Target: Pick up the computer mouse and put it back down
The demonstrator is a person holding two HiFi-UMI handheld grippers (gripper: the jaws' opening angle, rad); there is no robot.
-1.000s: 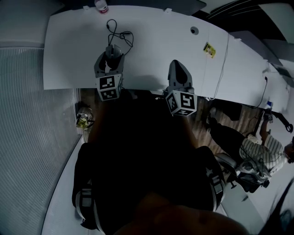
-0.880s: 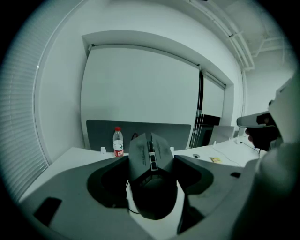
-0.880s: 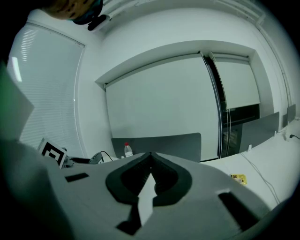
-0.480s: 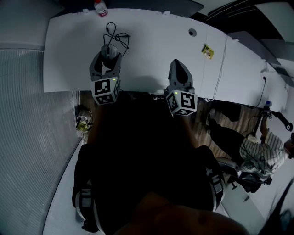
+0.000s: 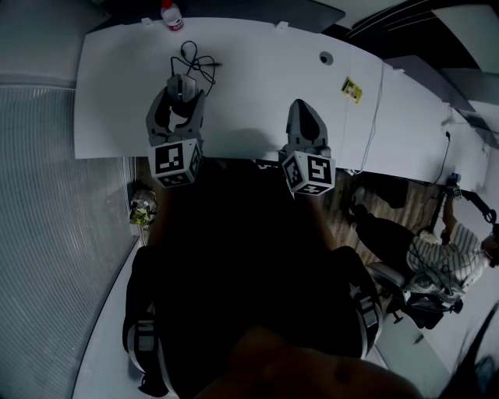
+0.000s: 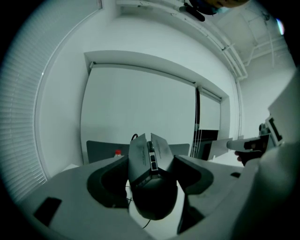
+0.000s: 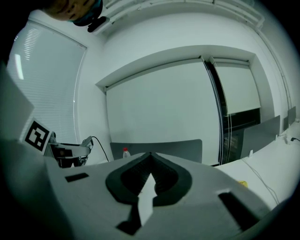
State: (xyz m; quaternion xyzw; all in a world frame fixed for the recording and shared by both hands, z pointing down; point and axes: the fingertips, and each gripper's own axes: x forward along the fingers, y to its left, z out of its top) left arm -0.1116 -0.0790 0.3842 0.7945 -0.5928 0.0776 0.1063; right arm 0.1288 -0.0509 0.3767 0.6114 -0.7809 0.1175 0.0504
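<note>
holding mouse clamped by both sides in left gripper, raised just off table, nose tilted up. trailing from it, cable looped on table beyond. with right gripper clenched on nothing, tips together, over table's near edge, well right of mouse. at far edge, a bottle.
</note>
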